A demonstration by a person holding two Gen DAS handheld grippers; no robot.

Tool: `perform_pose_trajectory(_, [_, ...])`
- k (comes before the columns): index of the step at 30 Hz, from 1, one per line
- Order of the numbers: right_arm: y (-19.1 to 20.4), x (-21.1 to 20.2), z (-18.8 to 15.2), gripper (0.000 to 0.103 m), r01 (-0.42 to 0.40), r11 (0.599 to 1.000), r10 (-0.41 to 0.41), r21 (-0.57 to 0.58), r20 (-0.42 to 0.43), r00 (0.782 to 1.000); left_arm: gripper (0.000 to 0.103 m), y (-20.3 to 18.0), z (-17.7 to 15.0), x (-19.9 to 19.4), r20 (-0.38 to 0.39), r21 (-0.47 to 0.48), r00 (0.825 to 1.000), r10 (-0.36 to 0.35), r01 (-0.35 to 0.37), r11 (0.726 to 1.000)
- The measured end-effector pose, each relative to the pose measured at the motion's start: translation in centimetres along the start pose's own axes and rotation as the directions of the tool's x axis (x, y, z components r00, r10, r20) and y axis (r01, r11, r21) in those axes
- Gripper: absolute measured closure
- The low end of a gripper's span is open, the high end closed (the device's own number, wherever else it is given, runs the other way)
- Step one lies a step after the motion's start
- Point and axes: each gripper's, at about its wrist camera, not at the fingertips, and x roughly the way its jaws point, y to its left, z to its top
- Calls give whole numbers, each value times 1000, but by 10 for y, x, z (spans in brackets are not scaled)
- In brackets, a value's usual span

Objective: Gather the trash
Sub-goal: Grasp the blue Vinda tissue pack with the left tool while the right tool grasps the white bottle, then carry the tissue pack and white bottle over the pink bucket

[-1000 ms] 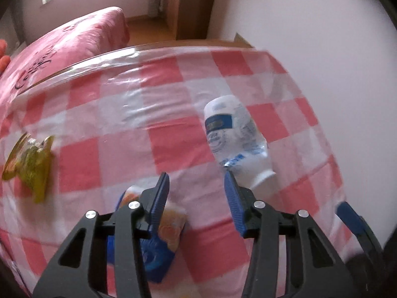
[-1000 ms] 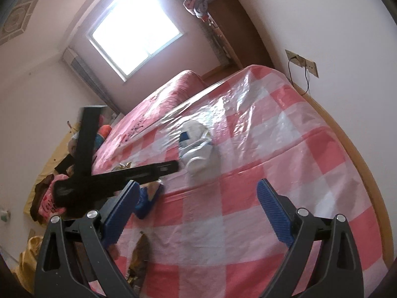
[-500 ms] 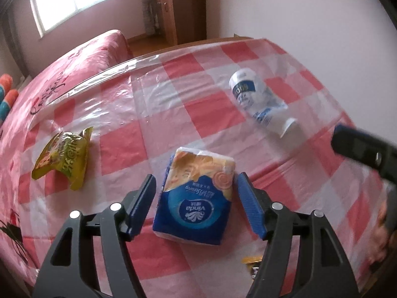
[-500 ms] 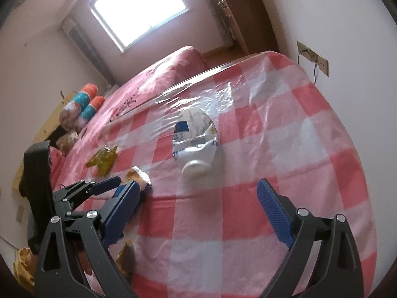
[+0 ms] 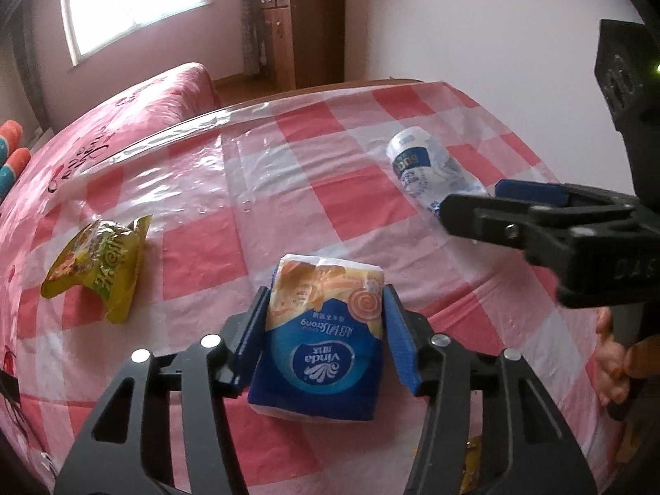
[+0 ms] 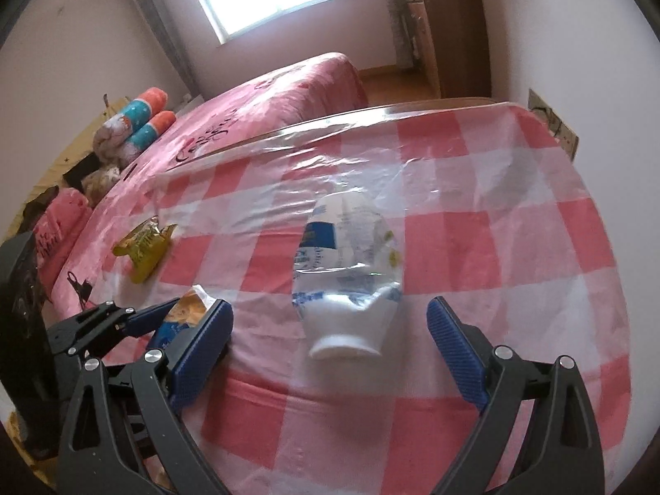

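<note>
Now left gripper (image 5: 324, 332) just closed onto blue-orange tissue pack (image 5: 319, 338); right gripper (image 6: 330, 346) agape.

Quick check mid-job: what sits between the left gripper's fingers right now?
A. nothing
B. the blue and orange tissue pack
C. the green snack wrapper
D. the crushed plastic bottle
B: in the left wrist view the tissue pack lies between the left gripper's blue fingers, which have just been closing on it.
</note>
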Motion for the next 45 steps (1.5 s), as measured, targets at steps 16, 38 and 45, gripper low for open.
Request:
perform_pose_trajectory(16, [20, 18, -2, 44, 97, 990, -96, -104, 19, 995, 68, 13, 0, -3, 6, -96, 1000, 6, -5, 995])
perform_pose_trajectory(38, [52, -39, -46, 44, -46, 993, 54, -105, 70, 996, 70, 32, -39, -60, 44, -197, 998, -39, 47, 979])
perform_pose_trajectory(45, [77, -64, -62, 44, -86, 988, 97, -130, 86, 991, 70, 40, -64, -89, 58, -232, 997, -56, 68, 970])
